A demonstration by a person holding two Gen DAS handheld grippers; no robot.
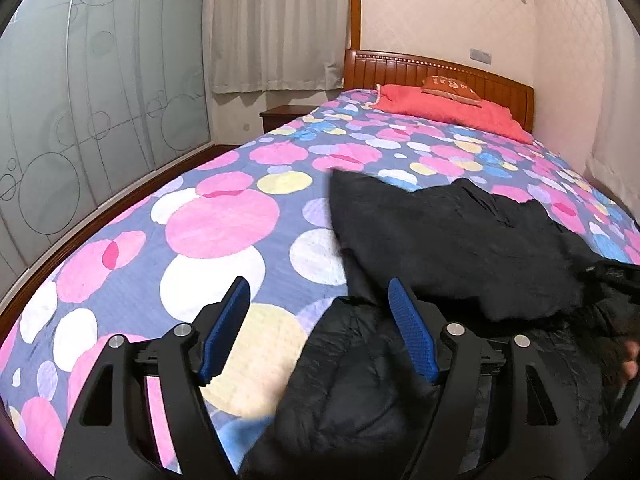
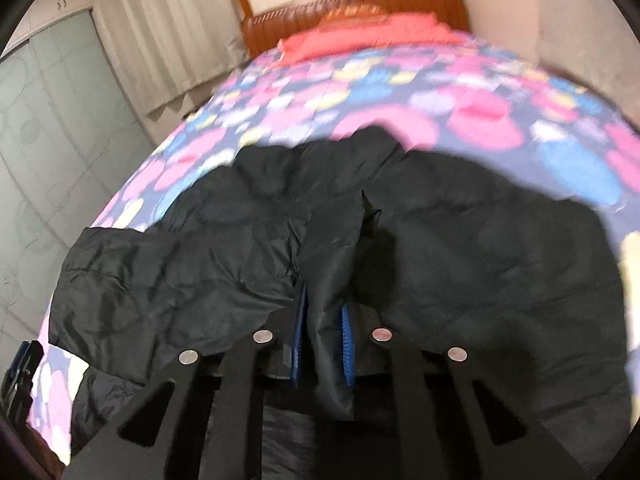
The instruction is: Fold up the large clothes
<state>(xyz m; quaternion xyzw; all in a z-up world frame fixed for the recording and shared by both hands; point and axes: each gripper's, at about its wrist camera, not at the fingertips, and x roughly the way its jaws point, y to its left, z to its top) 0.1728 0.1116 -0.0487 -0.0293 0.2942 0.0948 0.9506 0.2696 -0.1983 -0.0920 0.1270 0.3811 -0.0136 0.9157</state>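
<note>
We note the black jacket [image 1: 452,240] on the bed [image 1: 224,216], near right; right gripper [image 2: 323,328] fingers pinch a fold at its near edge, left gripper [image 1: 320,320] fingers wide, empty, over its left margin.

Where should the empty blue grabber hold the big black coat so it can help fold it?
Probably the puffy sleeve end of the black coat lying just ahead of the open left gripper. Come in low from the near edge of the bed, fingers either side of that thick edge. It bulges up, so it is easy to pinch. The right gripper already pinches a fold.
</note>
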